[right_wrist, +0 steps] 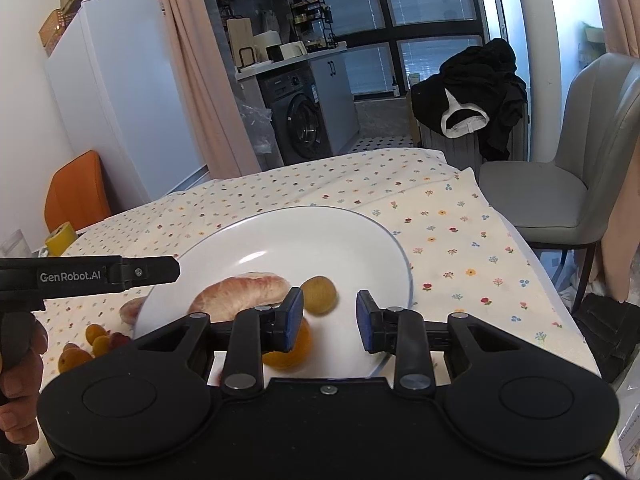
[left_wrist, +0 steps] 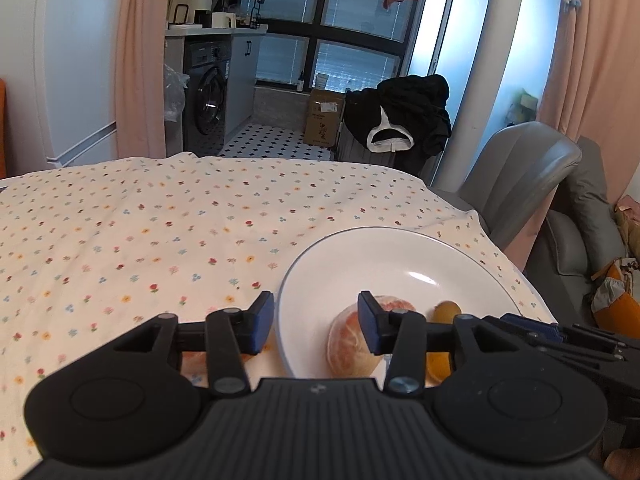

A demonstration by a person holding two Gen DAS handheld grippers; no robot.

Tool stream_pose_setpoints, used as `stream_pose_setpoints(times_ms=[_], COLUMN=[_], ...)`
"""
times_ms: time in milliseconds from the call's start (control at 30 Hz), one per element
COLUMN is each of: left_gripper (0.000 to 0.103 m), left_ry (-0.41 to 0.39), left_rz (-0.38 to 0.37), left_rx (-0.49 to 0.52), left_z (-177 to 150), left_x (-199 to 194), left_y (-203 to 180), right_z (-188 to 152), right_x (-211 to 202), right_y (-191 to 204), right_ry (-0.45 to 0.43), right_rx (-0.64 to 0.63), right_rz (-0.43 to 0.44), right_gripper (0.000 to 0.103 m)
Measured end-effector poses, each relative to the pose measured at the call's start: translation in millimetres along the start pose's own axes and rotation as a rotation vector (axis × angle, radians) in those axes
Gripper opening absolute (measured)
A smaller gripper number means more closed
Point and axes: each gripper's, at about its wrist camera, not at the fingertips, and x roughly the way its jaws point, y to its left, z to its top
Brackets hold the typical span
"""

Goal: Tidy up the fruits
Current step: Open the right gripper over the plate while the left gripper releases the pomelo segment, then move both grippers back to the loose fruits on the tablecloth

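Both tools stand open and empty over the near edge of a white plate (right_wrist: 360,236) on the flower-print table (left_wrist: 120,232). Left tool (left_wrist: 316,324) has its right pad in front of a peeled citrus fruit (left_wrist: 348,348) lying on the plate. Right tool (right_wrist: 329,320) hovers near a small yellow-green fruit (right_wrist: 319,294) and an orange fruit (right_wrist: 292,354), both on the plate. More small fruits (right_wrist: 94,340) lie on the table left of the plate.
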Motion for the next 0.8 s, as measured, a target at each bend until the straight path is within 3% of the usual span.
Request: stream_pose_setpoints(times_ms=[133,267,400,600,733,800], left_gripper=[0.055,0.063,0.078,0.084,0.089,0.089], left_ry=[-0.015,-0.027,-0.041,-0.057,-0.070,-0.074], left_rz=[0.015,0.030,0.059,0.115,0.148,0.162], left_rx=[-0.004,-0.015,-0.025,-0.045,-0.068,-0.075], left_z=[-3.1,-5.1,-7.8,-15.7,-22.4,-25.8], left_x=[-13.4,-26.5,-39.8,-58.0,-69.8,-75.5], left_y=[4.4,10.3,18.5,35.7,50.1,57.2], right_z=[-1.0,-2.7,-4.5,-7.4,-9.5,-10.7], right_x=[-5.2,-10.3,-14.8,-18.8,-21.3,-23.0], right_y=[6.7,15.6,26.5,44.2,57.2,63.2], right_ry=[-0.003,-0.003,-0.005,-0.015,-0.023,-0.029], right_rx=[-0.010,-0.021,-0.032,-0.052,-0.066,-0.068], right_rz=[0.009,0.021,0.041,0.069,0.098,0.114], right_gripper=[0.032,0.041,0.043,0.056,0.077,0.082])
